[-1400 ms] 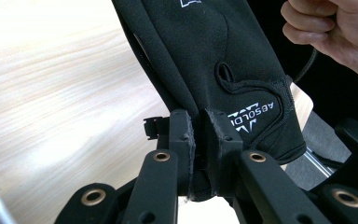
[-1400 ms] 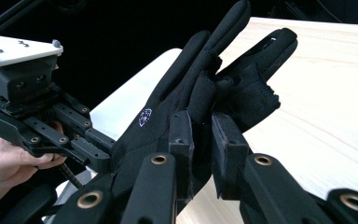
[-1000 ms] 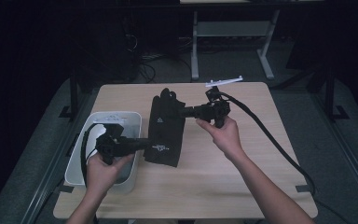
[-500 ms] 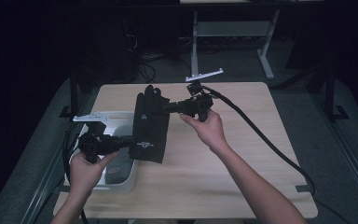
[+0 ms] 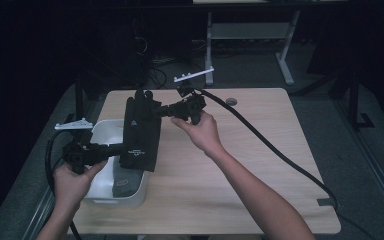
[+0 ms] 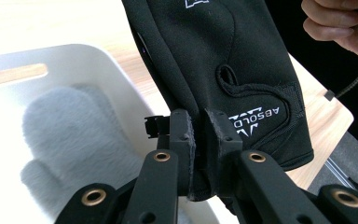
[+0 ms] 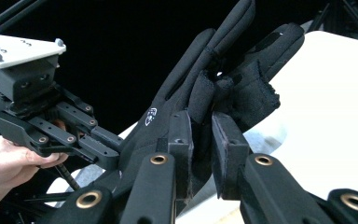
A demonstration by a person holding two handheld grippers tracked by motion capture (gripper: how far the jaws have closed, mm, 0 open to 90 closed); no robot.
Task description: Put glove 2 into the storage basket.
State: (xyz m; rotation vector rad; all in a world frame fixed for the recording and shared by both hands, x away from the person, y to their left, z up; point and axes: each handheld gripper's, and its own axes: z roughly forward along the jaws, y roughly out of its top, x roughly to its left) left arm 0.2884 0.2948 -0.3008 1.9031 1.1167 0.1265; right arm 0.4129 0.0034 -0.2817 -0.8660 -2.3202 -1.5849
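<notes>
Both grippers clamp the black glove [image 5: 141,131], left gripper [image 5: 117,149] at 7 o'clock, right gripper [image 5: 156,113] at 1, stretching it flat above the bin [image 5: 111,192], likely for dropping in.

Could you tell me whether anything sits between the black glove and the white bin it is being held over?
Nothing visible blocks the way. The black glove hangs pinched between the left gripper and right gripper, partly over the open white bin. Only a grey mitten lies inside, on the bottom.
</notes>
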